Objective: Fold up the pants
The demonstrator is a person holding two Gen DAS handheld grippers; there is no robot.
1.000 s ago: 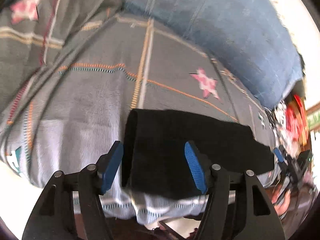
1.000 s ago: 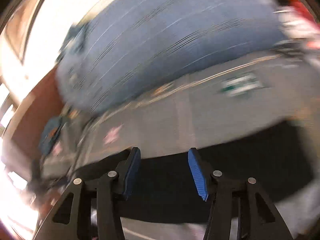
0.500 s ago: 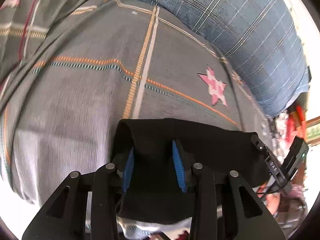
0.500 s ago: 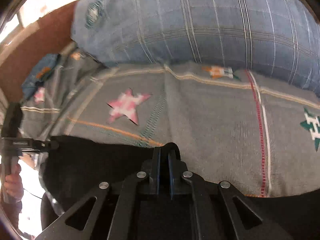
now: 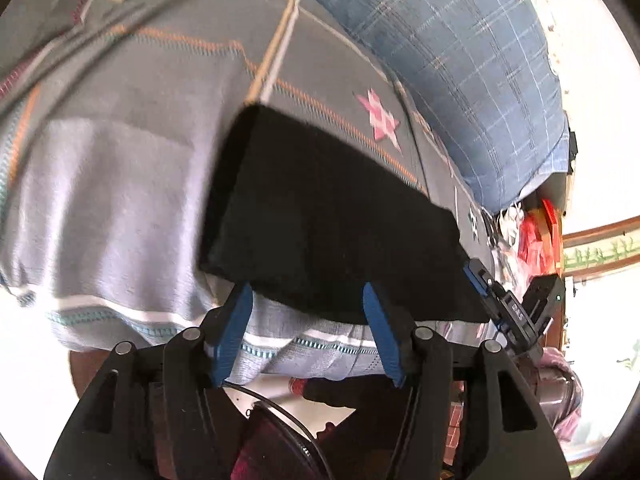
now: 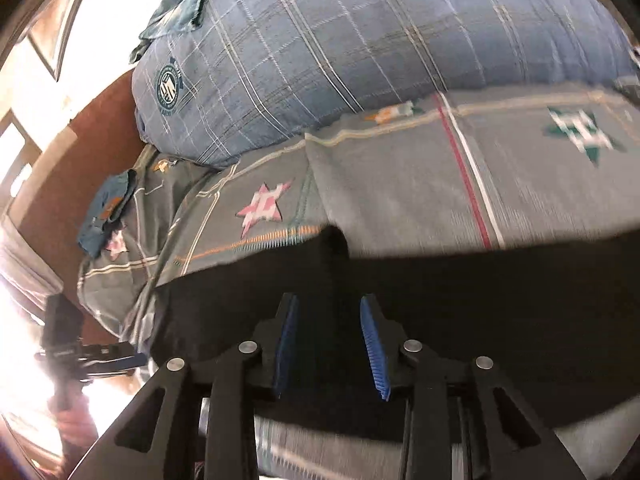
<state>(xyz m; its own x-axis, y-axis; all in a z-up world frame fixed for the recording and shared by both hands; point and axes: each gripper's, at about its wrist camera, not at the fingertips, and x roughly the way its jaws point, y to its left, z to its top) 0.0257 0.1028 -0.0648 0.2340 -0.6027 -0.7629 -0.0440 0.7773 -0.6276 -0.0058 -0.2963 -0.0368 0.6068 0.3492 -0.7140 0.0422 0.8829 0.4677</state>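
Note:
The black pants (image 5: 332, 216) lie folded into a flat rectangle on a grey patterned bedspread (image 5: 132, 128) near the bed's front edge. My left gripper (image 5: 306, 300) is open and empty, its blue pads just short of the pants' near edge. In the right wrist view the pants (image 6: 500, 300) fill the lower half, with a small raised fold at their far edge. My right gripper (image 6: 328, 320) is open over the black cloth and holds nothing. The right gripper also shows in the left wrist view (image 5: 504, 308) at the pants' right end.
A big blue plaid pillow (image 6: 360, 40) lies at the back of the bed. A small blue cloth (image 6: 106, 212) lies at the far left. The bedspread's edge (image 5: 160, 328) hangs over the bed front. Red clutter (image 5: 540, 236) stands right of the bed.
Both grippers were shut on the pants half a second ago; both have now opened and drawn back. The pants lie released on the bedspread.

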